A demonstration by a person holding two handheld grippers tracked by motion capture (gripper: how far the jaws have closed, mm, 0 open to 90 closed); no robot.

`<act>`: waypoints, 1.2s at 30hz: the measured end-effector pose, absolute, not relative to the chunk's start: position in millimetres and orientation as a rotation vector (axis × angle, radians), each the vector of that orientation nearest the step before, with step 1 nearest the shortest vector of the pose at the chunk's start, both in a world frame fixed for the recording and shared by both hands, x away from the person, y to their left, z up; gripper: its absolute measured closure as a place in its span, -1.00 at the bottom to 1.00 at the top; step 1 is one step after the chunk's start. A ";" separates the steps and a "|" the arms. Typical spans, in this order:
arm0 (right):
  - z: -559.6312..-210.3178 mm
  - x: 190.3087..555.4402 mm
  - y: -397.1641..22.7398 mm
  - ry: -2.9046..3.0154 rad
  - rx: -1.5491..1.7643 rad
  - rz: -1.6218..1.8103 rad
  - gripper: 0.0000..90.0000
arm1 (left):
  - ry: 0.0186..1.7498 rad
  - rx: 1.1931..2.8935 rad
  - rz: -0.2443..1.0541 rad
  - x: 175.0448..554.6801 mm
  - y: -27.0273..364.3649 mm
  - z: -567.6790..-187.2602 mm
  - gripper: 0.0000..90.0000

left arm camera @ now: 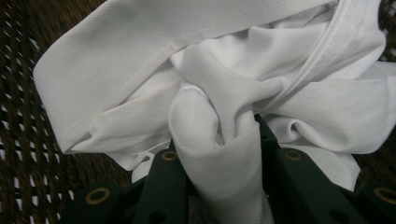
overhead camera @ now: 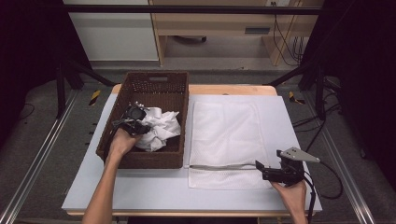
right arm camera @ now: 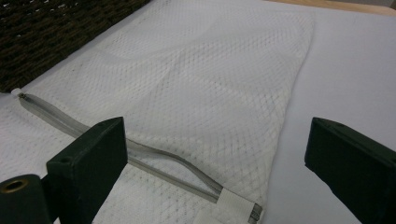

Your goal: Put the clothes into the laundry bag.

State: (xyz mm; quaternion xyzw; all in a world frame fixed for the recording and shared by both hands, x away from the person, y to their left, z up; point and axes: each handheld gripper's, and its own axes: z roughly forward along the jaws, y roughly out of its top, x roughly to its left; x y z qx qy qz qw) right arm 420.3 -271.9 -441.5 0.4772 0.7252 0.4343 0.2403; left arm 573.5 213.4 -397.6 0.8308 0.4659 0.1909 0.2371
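The left gripper (overhead camera: pixel 132 117) is pinching the white garment (overhead camera: pixel 159 129) in the basket (overhead camera: pixel 140 161), jaws clamped; the right gripper (overhead camera: pixel 265 169) is waiting wide open, empty, by the mesh laundry bag (overhead camera: pixel 224 133). Bagging isn't yet done.

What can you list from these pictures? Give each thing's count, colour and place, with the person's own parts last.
Basket: one, dark brown woven, left part of the table.
Cloth: one, white, crumpled inside the basket.
Mesh bag: one, white with a zip, flat to the right of the basket.
Mat: one, pale grey, covering the table top.
Table: one, light wood, under the mat.
Left gripper: one, black, in the basket, shut on a fold of the cloth.
Right gripper: one, black, open at the near right corner of the mesh bag.
Forearms: two, reaching in from the near edge.
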 end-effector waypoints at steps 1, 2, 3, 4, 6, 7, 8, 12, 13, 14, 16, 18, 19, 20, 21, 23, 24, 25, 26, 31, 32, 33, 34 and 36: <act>-441.5 420.3 -271.9 1.984 1.306 1.189 -0.86 | 1.277 2.277 0.523 573.5 213.4 -397.6 0.62; -441.2 420.0 -272.7 1.982 1.309 1.188 -0.86 | 1.245 2.234 0.548 571.2 215.2 -392.8 0.62; -441.0 419.9 -272.9 1.982 1.308 1.190 -0.86 | 1.238 2.209 0.555 570.0 216.5 -389.8 0.63; -440.8 419.7 -273.0 1.981 1.306 1.189 -0.86 | 1.231 2.180 0.562 568.7 218.5 -386.8 0.62; -440.7 419.7 -273.2 1.982 1.303 1.189 -0.86 | 1.225 2.131 0.563 567.3 221.8 -383.5 0.63; -440.7 419.7 -273.1 1.981 1.306 1.191 -0.86 | 1.223 2.109 0.562 566.3 224.3 -381.3 0.63; -440.7 419.7 -273.1 1.982 1.305 1.192 -0.86 | 1.224 2.077 0.558 565.3 227.5 -378.5 0.63; -441.2 419.7 -272.2 1.983 1.302 1.194 -0.85 | 1.213 1.929 0.558 555.9 241.8 -365.2 0.63; -441.2 419.7 -272.0 1.984 1.301 1.196 -0.84 | 1.213 1.929 0.558 555.9 241.8 -365.2 0.63; -441.2 419.8 -271.9 1.986 1.300 1.196 -0.84 | 1.199 1.889 0.579 551.1 246.0 -359.9 0.63; -441.0 419.8 -271.3 1.988 1.298 1.198 -0.84 | 1.192 1.839 0.580 546.9 250.6 -355.1 0.63; -440.7 419.4 -270.9 1.990 1.296 1.201 -0.83 | 1.183 1.799 0.582 542.5 255.5 -350.4 0.62; -440.6 419.4 -270.9 1.989 1.295 1.202 -0.83 | 1.180 1.772 0.585 540.1 257.9 -348.1 0.62; -440.6 419.3 -270.8 1.989 1.296 1.204 -0.83 | 1.180 1.772 0.585 540.1 257.9 -348.1 0.62; -440.6 419.3 -270.7 1.989 1.296 1.204 -0.83 | 1.172 1.751 0.577 538.0 260.8 -345.8 0.62; -440.9 419.6 -270.3 1.989 1.297 1.203 -0.83 | 1.167 1.715 0.598 533.4 264.1 -340.9 0.62; -441.0 419.7 -270.1 1.990 1.296 1.204 -0.83 | 1.154 1.689 0.615 529.2 266.9 -335.1 0.62; -441.0 419.7 -270.1 1.990 1.296 1.204 -0.83 | 1.154 1.689 0.615 529.2 266.9 -335.1 0.63; -441.1 419.7 -269.8 1.991 1.295 1.204 -0.83 | 1.148 1.673 0.623 527.0 268.2 -331.7 0.63; -441.4 419.8 -268.6 1.993 1.293 1.204 -0.83 | 1.104 1.604 0.648 517.3 271.6 -309.8 0.63; -441.4 419.7 -268.5 1.993 1.292 1.203 -0.83 | 1.096 1.598 0.657 515.3 270.9 -304.8 0.63; -441.4 419.7 -268.4 1.991 1.292 1.202 -0.82 | 1.085 1.596 0.665 513.4 270.0 -299.8 0.63; -441.3 419.7 -268.6 1.990 1.293 1.206 -0.82 | 1.067 1.585 0.678 509.8 267.4 -289.8 0.63; -441.3 419.6 -268.6 1.989 1.290 1.207 -0.82 | 1.046 1.575 0.680 506.8 264.3 -280.3 0.63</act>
